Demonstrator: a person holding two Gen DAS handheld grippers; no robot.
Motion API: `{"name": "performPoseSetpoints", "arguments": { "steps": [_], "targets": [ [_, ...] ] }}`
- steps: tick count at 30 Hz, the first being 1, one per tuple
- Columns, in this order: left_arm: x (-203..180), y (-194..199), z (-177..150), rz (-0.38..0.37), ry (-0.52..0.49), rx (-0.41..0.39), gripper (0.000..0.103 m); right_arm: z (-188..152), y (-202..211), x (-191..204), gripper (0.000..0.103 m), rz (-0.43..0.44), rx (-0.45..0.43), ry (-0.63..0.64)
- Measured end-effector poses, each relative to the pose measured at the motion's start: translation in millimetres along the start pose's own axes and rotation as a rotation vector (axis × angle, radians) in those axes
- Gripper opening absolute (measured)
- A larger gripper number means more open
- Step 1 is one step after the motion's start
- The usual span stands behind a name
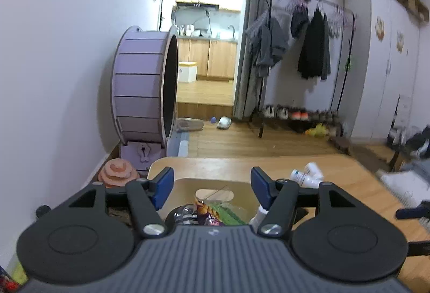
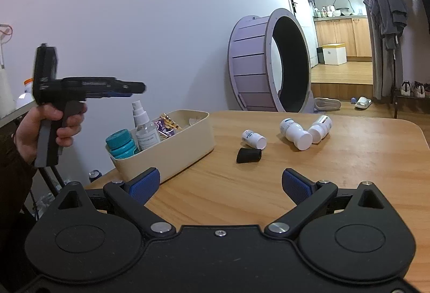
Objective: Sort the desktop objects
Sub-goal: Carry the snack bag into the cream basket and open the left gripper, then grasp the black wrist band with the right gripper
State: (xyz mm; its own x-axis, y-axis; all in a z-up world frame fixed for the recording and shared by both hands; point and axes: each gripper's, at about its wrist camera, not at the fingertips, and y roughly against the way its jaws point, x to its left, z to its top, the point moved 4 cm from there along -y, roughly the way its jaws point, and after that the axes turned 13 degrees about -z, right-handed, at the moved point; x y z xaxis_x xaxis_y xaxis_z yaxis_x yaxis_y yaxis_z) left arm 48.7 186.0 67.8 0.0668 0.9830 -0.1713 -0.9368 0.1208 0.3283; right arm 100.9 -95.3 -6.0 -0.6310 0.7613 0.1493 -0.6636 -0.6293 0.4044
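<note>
Cream bin (image 2: 172, 150) at table's (image 2: 349, 158) left edge, holding spray bottle (image 2: 143, 126) and teal jars (image 2: 121, 145). White bottles (image 2: 295, 131) and black cap (image 2: 248, 155) loose at centre. Left gripper (image 1: 212, 185) above bin, jaws wide apart, empty. Right gripper (image 2: 219, 185) near, jaws wide apart, empty.

Purple cat wheel (image 2: 268, 61), clothes rack (image 1: 309, 32), kitchen bkgd.

The contents of the beige bin (image 1: 188, 184) are largely covered by the left gripper's body in the left wrist view. The bottles (image 1: 306, 176) beyond are partly masked by a finger. The dark items (image 1: 414, 212) at the right edge are blurred and cut off.
</note>
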Motion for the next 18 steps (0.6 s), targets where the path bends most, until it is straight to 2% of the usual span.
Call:
{"name": "performPoseSetpoints", "arguments": {
  "steps": [4,11,14,18],
  "targets": [
    [-5,22,-8,-0.055,0.030,-0.015,0.068,6,-4,1,0.098,-0.012,-0.008,0.006],
    [-47,30,-30,-0.162,-0.037,0.032,0.070,25,-18,0,0.098,-0.063,0.000,0.073],
    [-57,30,-44,-0.203,-0.034,0.049,0.070,28,-34,3,0.098,-0.074,0.029,0.124],
    [-69,26,-65,-0.241,-0.042,0.086,0.070,27,-68,9,0.091,-0.077,0.093,0.185]
  ]
}}
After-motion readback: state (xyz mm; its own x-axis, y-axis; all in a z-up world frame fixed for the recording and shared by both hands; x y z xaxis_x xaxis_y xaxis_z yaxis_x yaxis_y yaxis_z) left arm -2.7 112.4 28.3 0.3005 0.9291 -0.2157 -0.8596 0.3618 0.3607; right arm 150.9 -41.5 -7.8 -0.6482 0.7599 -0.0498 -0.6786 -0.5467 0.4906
